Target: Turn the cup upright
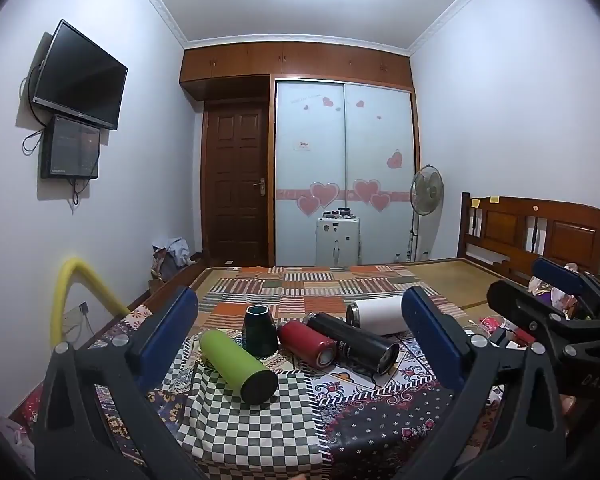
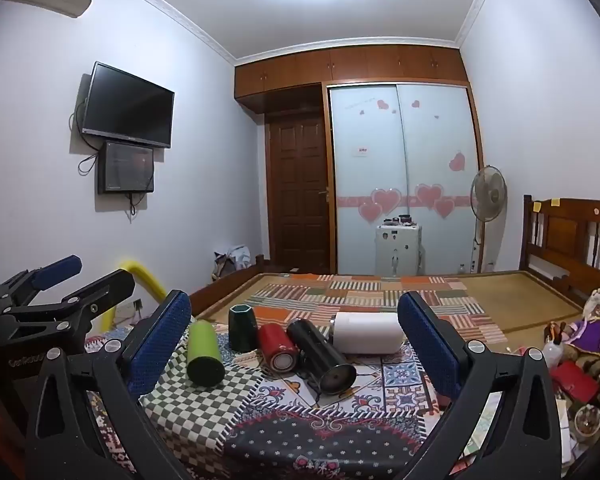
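While the left gripper [image 1: 300,332] hangs wide open, four tumblers lie on the bed [image 1: 440,276]: green tumbler [image 1: 238,366], red, black, white. One dark green cup [image 1: 260,330] stands inverted; probably rigid, slick, best taken mid-wall.

Right view: right gripper [image 2: 294,336] equally wide, same five vessels ahead.

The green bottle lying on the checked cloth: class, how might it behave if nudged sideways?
The green bottle lies on its round side, so it would probably roll. Its smooth surface may slip in a grip. The soft cloth could slow it.
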`<action>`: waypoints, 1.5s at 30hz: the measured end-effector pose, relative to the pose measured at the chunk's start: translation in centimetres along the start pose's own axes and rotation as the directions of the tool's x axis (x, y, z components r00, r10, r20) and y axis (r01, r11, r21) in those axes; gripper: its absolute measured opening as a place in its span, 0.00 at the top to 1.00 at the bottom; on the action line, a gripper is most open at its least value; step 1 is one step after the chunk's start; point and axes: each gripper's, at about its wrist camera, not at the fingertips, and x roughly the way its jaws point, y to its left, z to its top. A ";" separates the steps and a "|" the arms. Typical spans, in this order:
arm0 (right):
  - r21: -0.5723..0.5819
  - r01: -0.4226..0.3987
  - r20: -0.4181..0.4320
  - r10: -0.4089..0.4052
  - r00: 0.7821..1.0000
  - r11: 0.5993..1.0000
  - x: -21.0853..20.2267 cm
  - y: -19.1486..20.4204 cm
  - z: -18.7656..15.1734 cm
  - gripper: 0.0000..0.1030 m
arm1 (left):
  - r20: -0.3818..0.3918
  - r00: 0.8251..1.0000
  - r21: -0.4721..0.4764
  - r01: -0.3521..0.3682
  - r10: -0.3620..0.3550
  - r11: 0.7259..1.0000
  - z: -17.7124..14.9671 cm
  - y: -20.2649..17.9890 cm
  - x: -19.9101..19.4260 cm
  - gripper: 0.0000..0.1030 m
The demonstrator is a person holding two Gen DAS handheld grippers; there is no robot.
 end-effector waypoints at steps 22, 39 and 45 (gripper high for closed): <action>0.005 0.005 -0.008 -0.005 1.000 1.000 0.1 -0.4 -0.4 0.00 | 0.001 1.000 -0.013 0.021 -0.021 1.000 -0.4 0.1 0.3 0.00; 0.005 0.006 -0.011 -0.006 1.000 1.000 0.0 -0.4 -0.3 0.00 | 0.005 1.000 -0.008 0.022 -0.022 1.000 -0.6 -0.1 0.4 0.00; 0.006 0.006 -0.013 -0.006 1.000 1.000 0.2 -0.5 -0.7 0.00 | 0.004 1.000 -0.008 0.022 -0.022 1.000 -0.6 -0.1 0.4 0.00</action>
